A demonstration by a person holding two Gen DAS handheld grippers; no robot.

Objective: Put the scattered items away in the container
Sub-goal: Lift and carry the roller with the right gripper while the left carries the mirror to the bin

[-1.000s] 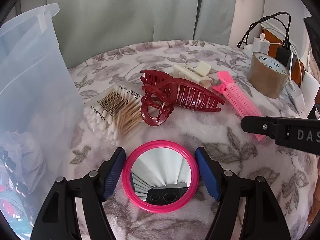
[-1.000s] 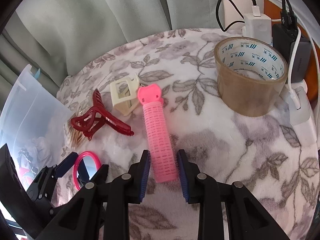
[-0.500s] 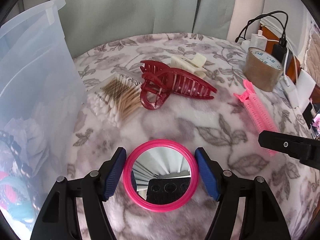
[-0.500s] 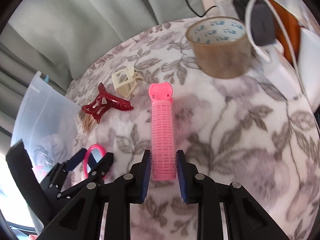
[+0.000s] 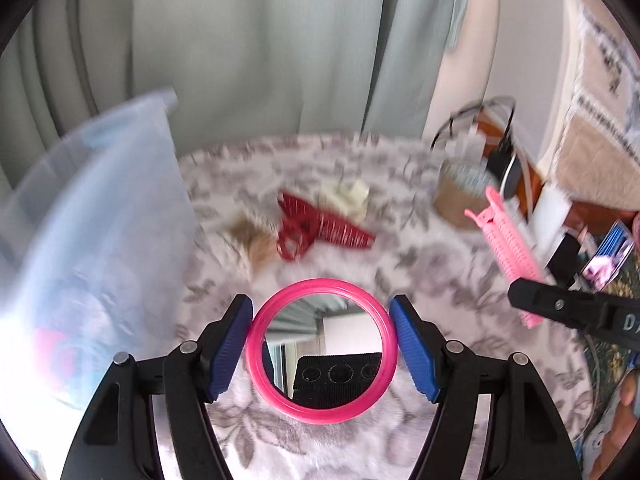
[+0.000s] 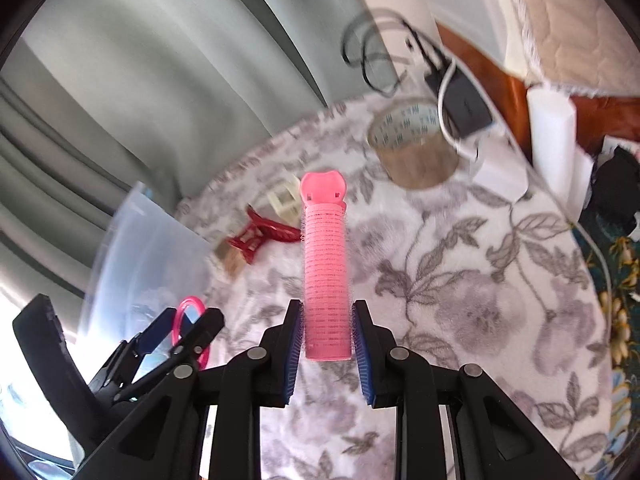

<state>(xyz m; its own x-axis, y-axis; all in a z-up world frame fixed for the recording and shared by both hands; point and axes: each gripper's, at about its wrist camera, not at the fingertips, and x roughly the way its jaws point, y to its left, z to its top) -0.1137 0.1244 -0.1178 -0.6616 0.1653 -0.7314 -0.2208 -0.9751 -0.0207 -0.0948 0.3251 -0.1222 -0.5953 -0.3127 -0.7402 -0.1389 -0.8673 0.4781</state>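
My left gripper point(image 5: 321, 350) is shut on a round pink-rimmed mirror point(image 5: 321, 350), held up off the flowered cloth; its blue pads press the rim on both sides. My right gripper point(image 6: 327, 338) is shut on a pink hair roller clip point(image 6: 325, 264), which sticks out forward, lifted above the table. The same roller clip point(image 5: 508, 244) shows at the right of the left wrist view. A translucent plastic container point(image 5: 80, 232) stands at the left with several items inside. On the cloth lie a dark red claw clip point(image 5: 316, 230), a cream clip point(image 5: 346, 196) and a pack of cotton swabs point(image 5: 256, 240).
A roll of brown tape point(image 6: 416, 148) stands at the table's far right, beside chargers and cables point(image 6: 460, 92). A grey curtain hangs behind the round table. A white block point(image 6: 554, 136) and a dark patterned floor lie off the right edge.
Both grippers have risen off the cloth, each with its item. The mirror and the roller clip left the table. The container, claw clip and tape now look smaller and lower.
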